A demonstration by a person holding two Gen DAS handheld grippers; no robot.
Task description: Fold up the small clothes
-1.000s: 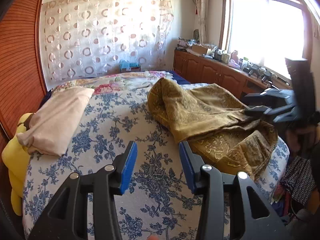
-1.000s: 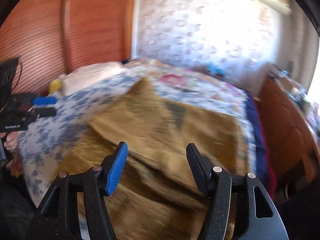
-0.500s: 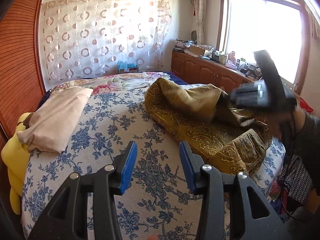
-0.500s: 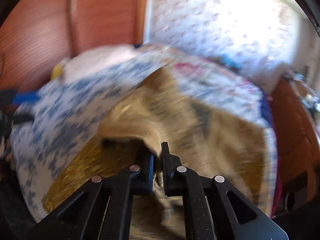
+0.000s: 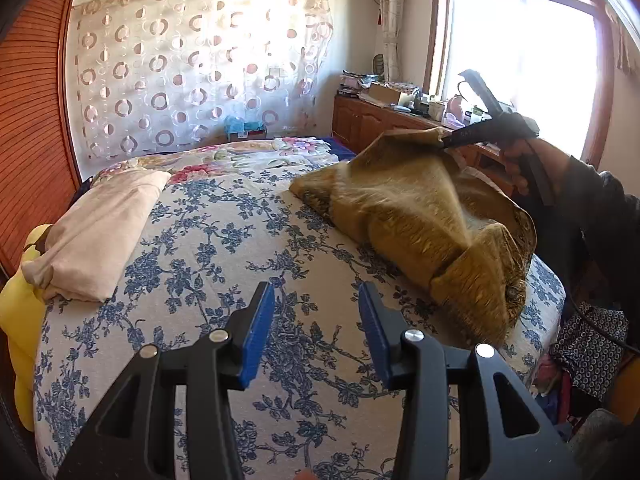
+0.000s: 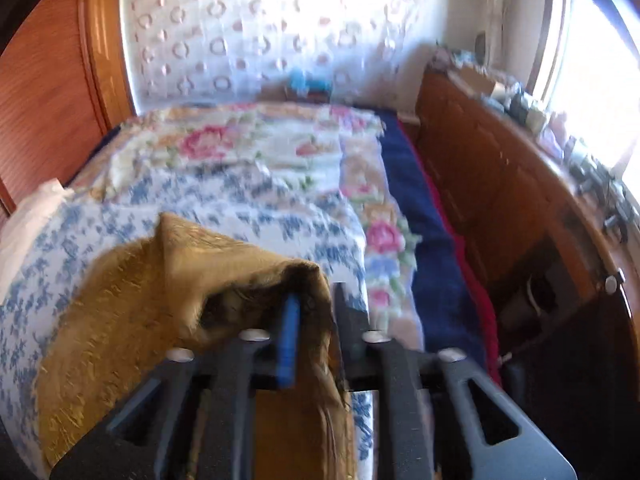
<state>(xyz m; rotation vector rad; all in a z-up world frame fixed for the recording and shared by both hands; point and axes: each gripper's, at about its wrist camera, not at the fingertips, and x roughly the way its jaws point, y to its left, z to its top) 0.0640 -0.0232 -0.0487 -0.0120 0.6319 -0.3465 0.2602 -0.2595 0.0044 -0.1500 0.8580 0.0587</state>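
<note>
A mustard-gold patterned garment (image 5: 420,216) lies crumpled on the right side of the bed, with one corner pulled up into a peak. My right gripper (image 5: 447,142) is at that peak, held by a hand in a dark sleeve. In the right wrist view its jaws (image 6: 316,304) are opening, and a fold of the garment (image 6: 168,280) hangs between them and over the left finger; the blue pad (image 6: 289,332) shows bare. My left gripper (image 5: 316,292) hovers open over the blue-flowered bedsheet (image 5: 224,248) with nothing between its fingers.
A beige pillow (image 5: 100,228) and a yellow cushion (image 5: 20,320) lie at the bed's left by the wooden headboard. A wooden cabinet (image 5: 384,120) with clutter runs under the window on the right. Dark patterned cloth (image 5: 592,344) sits off the bed's right edge.
The right gripper shut on the garment's edge, swept to the far right with it and lifted it into a peak; its jaws now stand apart again. The left gripper stayed put.
</note>
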